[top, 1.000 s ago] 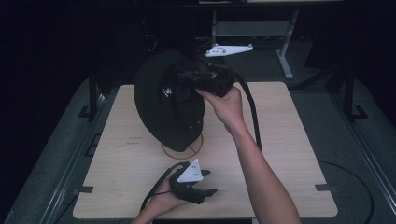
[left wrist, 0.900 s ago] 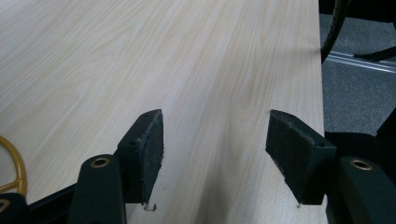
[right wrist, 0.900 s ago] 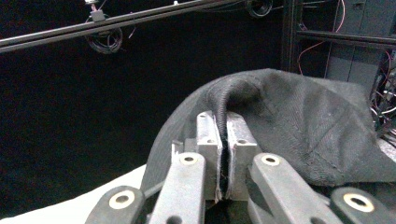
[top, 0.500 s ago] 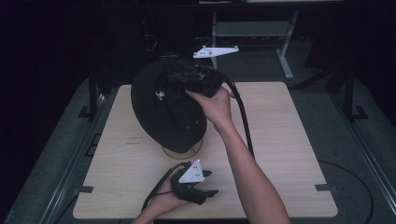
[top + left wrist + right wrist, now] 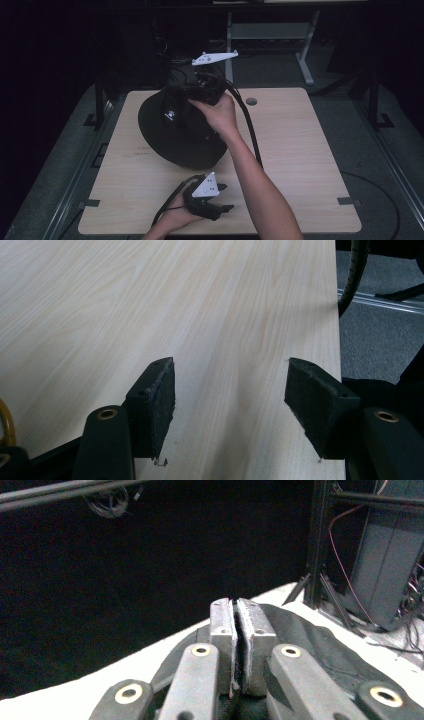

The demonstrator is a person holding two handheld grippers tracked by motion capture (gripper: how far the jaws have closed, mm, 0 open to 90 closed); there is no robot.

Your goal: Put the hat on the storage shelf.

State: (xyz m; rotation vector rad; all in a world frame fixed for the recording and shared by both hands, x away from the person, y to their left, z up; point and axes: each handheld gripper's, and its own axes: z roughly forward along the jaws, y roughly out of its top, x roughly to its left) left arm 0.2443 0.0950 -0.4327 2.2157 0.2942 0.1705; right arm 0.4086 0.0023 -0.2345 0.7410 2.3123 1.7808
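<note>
Resting on the tabletop (image 5: 300, 165), the left hand-held gripper (image 5: 222, 198) gaped empty, while the right hand-held gripper (image 5: 237, 630) clamped a black hat (image 5: 170, 132).

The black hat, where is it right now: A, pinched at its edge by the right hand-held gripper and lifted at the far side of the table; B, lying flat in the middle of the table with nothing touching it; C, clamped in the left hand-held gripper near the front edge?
A: the right hand-held gripper has its jaws closed on the black hat, holding it tilted above the table.
</note>
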